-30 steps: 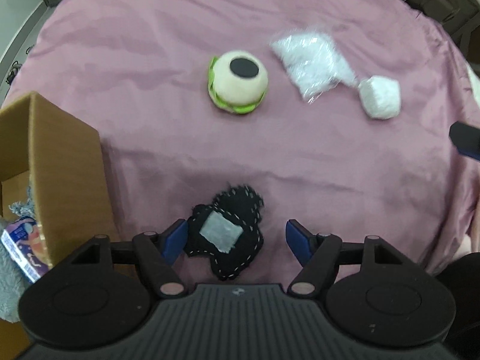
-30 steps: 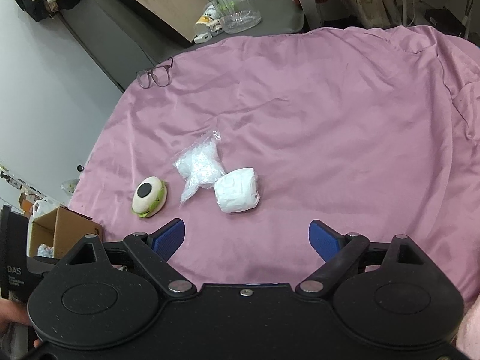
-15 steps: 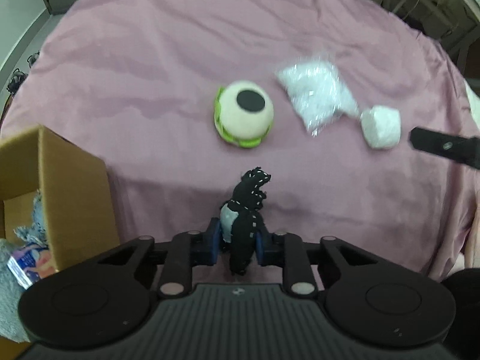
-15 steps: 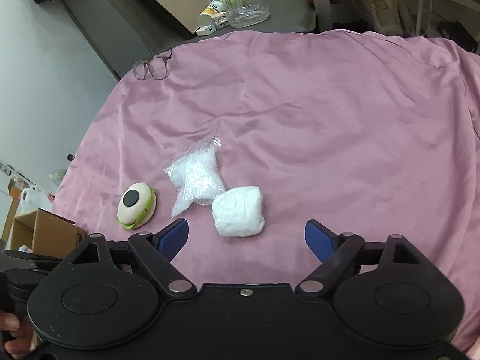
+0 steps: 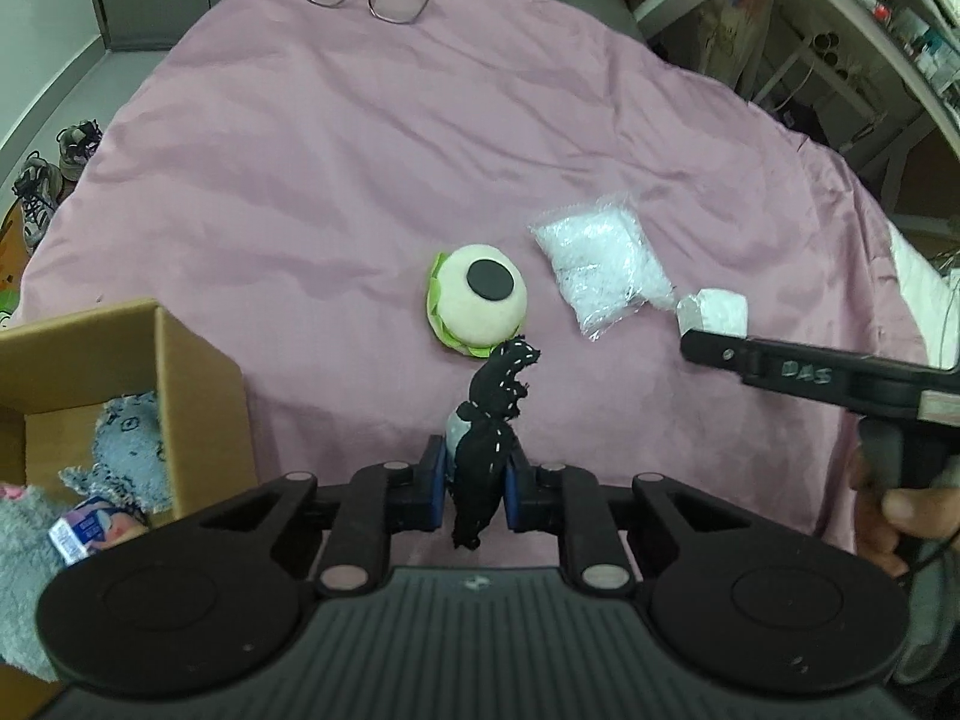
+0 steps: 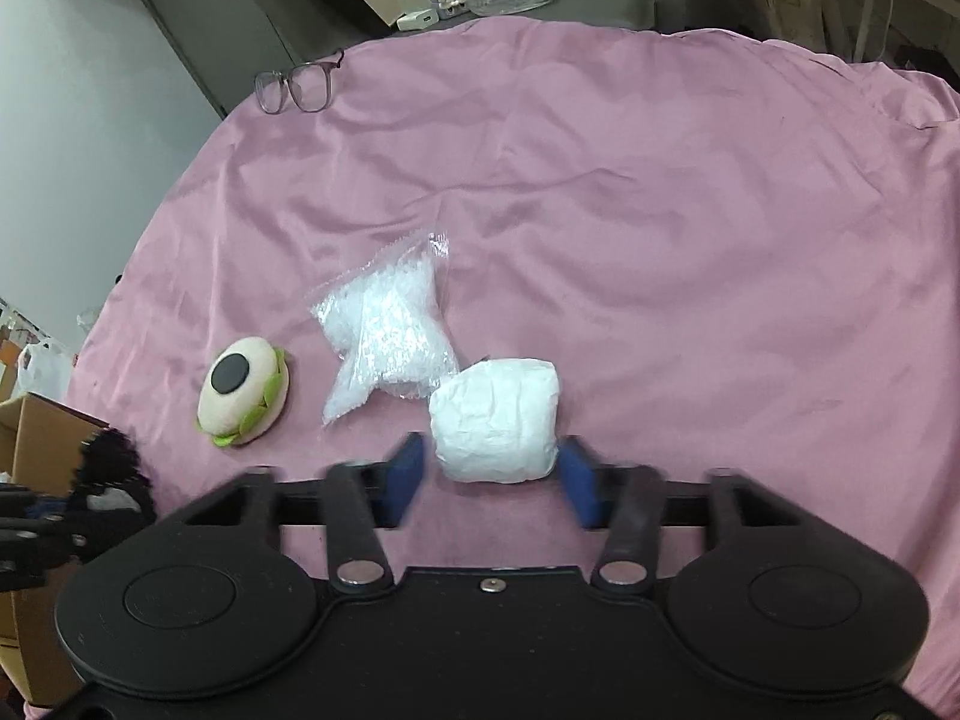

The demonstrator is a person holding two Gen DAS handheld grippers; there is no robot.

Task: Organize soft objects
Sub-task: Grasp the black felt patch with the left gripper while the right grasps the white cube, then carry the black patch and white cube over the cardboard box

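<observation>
Raised letters "DAS" stand on the black arm of the right tongs (image 5: 714, 324), seen from the left wrist; no other text is legible.

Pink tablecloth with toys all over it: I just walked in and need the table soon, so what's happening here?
A person is sorting soft things with two handheld grippers. The left gripper is shut on a black stitched fabric toy, lifted off the pink cloth beside an open cardboard box that already holds plush items. The right gripper is open, its fingers flanking a white wrapped bundle. A cream and green burger-shaped plush and a clear plastic bag of white filling lie on the cloth.
</observation>
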